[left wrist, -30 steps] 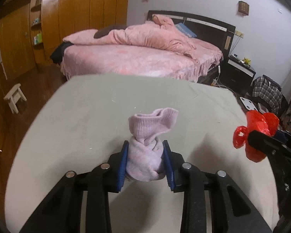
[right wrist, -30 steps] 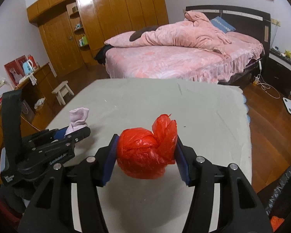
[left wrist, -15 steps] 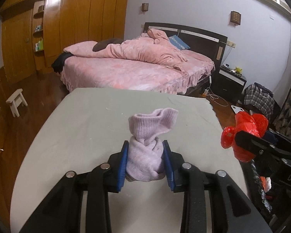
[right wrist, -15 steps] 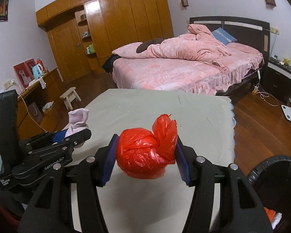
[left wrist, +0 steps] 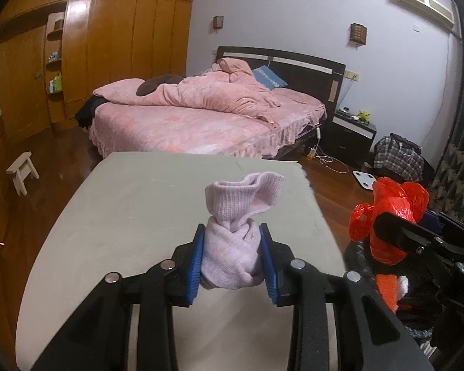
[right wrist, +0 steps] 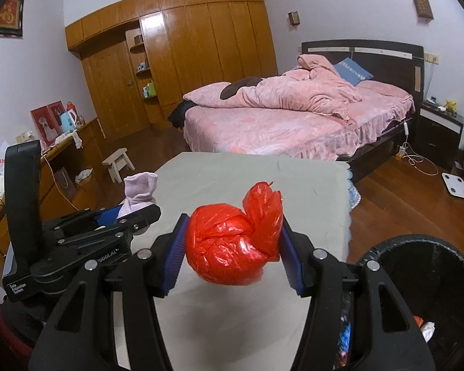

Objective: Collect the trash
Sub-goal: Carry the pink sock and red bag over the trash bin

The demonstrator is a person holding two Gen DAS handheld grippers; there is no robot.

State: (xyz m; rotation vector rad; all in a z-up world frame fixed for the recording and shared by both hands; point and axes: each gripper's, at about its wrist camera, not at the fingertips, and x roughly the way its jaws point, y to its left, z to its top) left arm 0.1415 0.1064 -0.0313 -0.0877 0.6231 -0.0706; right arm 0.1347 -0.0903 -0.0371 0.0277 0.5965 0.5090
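Clamping a knotted lilac sock (left wrist: pixel 232 256) over the grey-covered table (left wrist: pixel 133 210), the left gripper (left wrist: pixel 232 261) sits at nine o'clock of the right gripper (right wrist: pixel 235 247), whose blue pads (right wrist: pixel 173 252) squeeze a knotted red plastic bag (right wrist: pixel 232 247) just beside the black trash bin (right wrist: pixel 417 247) at four o'clock.

A pink-covered bed (left wrist: pixel 201 117) stands beyond the grey table (left wrist: pixel 133 204), near a wooden wardrobe (right wrist: pixel 185 52).
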